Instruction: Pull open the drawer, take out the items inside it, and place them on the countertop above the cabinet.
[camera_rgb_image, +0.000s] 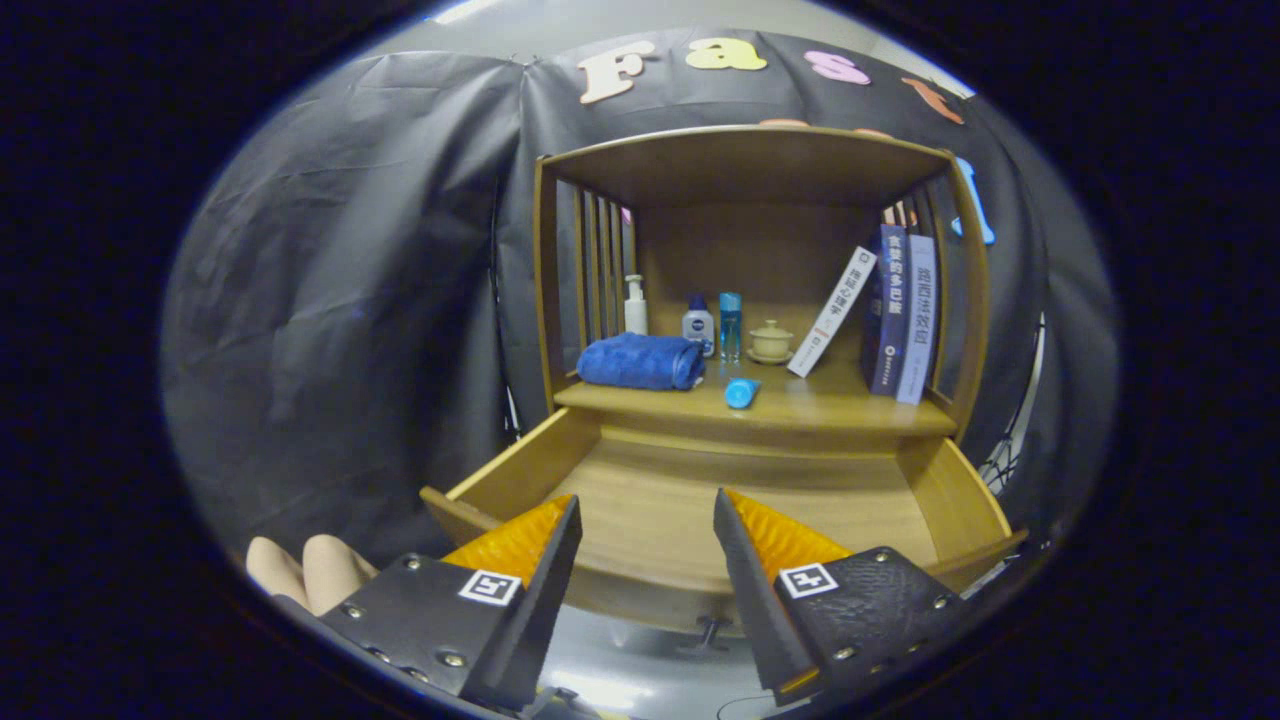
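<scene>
1. The gripper (645, 520) stood with its fingers spread apart and nothing between them, poised over the front of the drawer (700, 500).
2. The drawer, just ahead of and below the fingers, was pulled fully out. What showed of its wooden floor was bare; the strip nearest the front was hidden behind the fingers. Its knob (708, 632) showed under the front panel.
3. Beyond the drawer, the countertop (820, 405) carried a blue tube (741, 392) lying on its side, straight ahead past the fingertips.
4. Left of the tube lay a folded blue towel (640, 362); behind stood bottles, a lidded cup (771, 341) and books (898, 312).
5. Judgement: the tube appears light, smooth and liable to roll; a hold across its mid-body would suit. The towel is soft and would compress.
6. Judgement: removal looks complete or nearly so.
</scene>
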